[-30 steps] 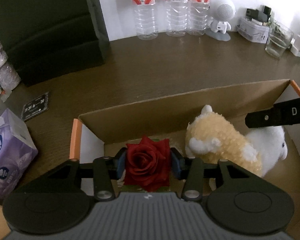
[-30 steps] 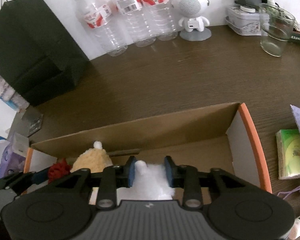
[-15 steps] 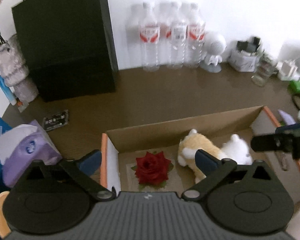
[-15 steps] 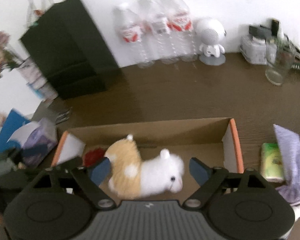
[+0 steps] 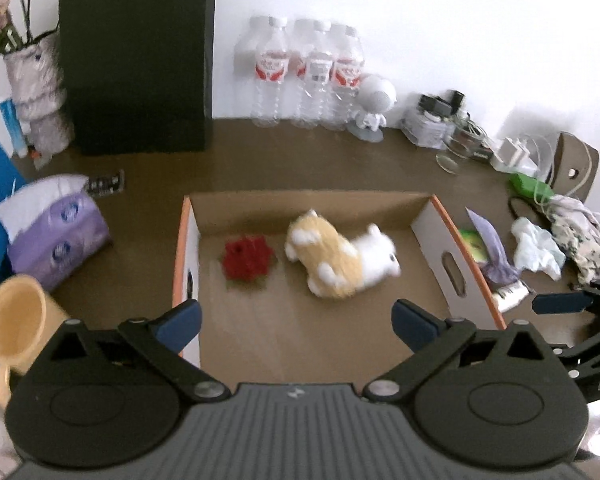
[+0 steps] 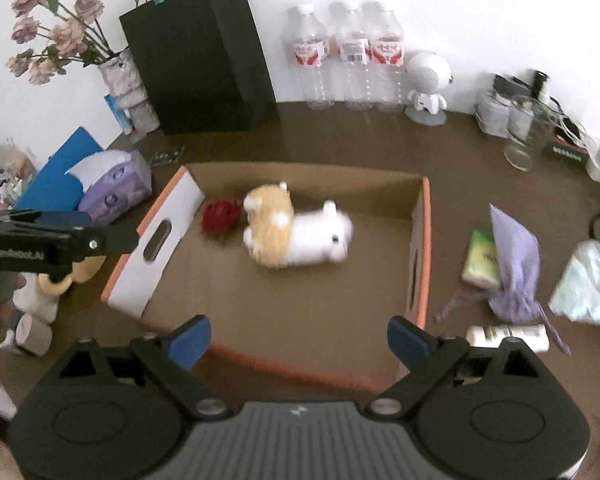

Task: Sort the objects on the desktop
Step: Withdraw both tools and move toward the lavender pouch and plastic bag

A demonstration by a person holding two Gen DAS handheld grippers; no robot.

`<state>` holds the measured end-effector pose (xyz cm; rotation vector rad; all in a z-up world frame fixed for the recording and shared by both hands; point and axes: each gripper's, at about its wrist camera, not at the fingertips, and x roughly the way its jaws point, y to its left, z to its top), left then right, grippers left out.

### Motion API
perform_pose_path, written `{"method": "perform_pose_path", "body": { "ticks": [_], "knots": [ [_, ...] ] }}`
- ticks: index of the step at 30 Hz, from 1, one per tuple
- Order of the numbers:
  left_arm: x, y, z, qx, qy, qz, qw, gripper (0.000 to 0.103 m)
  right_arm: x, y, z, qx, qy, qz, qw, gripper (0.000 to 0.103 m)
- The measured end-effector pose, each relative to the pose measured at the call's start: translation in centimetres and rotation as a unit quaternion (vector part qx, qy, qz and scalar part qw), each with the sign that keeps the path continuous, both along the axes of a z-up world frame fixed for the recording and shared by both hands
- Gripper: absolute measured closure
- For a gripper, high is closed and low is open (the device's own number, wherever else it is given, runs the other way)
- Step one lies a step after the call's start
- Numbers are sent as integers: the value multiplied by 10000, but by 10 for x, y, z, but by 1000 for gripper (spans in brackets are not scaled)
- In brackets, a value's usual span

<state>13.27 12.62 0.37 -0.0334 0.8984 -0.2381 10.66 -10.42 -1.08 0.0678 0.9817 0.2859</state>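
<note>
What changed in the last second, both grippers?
Both let go and pulled back up. The left gripper released the red rose; the right gripper released the plush toy. Fingers on both now spread wide, empty. Rose and plush stayed in the cardboard box, side by side; desk clutter unchanged.

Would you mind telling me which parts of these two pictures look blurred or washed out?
Left wrist view: the plush and rose in the box are smeared by motion blur; the wall behind the bottles is overexposed. Right wrist view: the plush is soft too, while the black bag stays fairly sharp.
</note>
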Motion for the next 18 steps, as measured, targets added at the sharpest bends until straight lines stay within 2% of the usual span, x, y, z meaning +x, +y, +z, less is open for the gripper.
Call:
{"method": "perform_pose_path", "body": {
  "ticks": [5, 12, 18],
  "knots": [
    [-27, -4, -4, -95, 277, 90, 9995, 0, -37, -11, 6, -167, 19, -89, 9998, 7],
    [-52, -9, -7, -390, 689, 325, 9963, 0, -80, -45, 11, -202, 167, -667, 9974, 6],
    [-59, -25, -3, -468, 685, 375, 9958, 0, -105, -76, 12, -197, 245, -1097, 9935, 3]
  ]
}}
